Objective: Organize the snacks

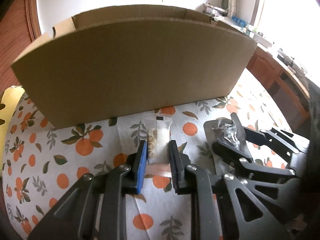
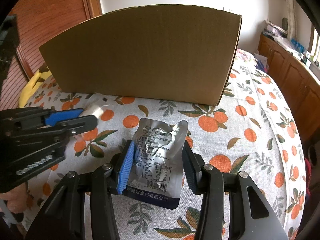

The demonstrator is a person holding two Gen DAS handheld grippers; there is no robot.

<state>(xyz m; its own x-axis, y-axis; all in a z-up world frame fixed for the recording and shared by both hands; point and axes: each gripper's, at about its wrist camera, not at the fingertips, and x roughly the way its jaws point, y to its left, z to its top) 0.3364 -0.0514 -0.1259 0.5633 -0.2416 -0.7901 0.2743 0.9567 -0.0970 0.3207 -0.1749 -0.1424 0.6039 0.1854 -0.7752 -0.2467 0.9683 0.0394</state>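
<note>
The left gripper (image 1: 158, 152) straddles a clear wafer pack (image 1: 158, 138), the right gripper (image 2: 158, 166) a foil pouch (image 2: 158, 156), both lying on the cloth (image 2: 250, 160); whether either pinches yet cannot be told. Slick wrappers could slip. Beyond, only the left view shows the box (image 1: 128, 64) open-topped.
</note>
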